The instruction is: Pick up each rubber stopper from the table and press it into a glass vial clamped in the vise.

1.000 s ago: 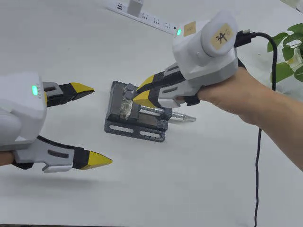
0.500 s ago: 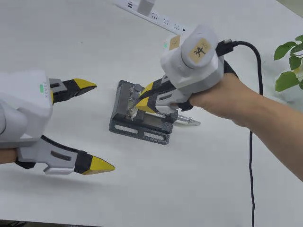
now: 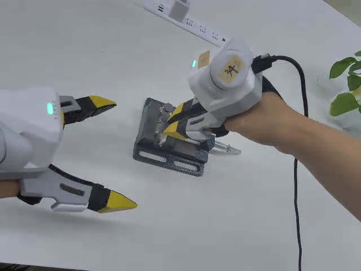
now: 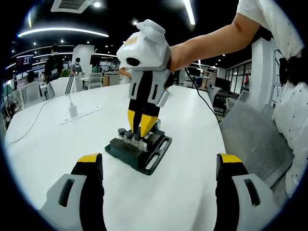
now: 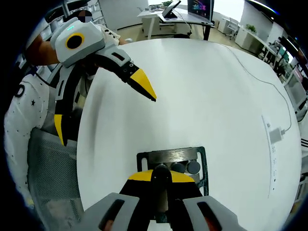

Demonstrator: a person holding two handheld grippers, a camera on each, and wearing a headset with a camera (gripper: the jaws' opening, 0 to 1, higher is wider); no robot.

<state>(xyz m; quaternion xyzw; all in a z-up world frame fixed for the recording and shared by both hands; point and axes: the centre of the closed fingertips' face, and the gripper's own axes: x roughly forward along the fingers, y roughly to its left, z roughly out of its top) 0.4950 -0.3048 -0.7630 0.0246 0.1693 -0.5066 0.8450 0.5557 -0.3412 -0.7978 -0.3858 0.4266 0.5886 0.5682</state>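
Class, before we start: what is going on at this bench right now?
A person holds a gripper in each hand. The right gripper is shut on a dark rubber stopper, holding it onto a glass vial clamped in the dark grey metal vise on the white table. The left gripper hovers open, apart to the side.

White housings, black jaws tipped yellow. The right tool (image 3: 167,127) has a tan sticker (image 3: 231,66) and a black rear cable (image 3: 297,169); the left tool (image 3: 123,153) a green light (image 3: 49,108). Spotted white shirt (image 4: 294,108).
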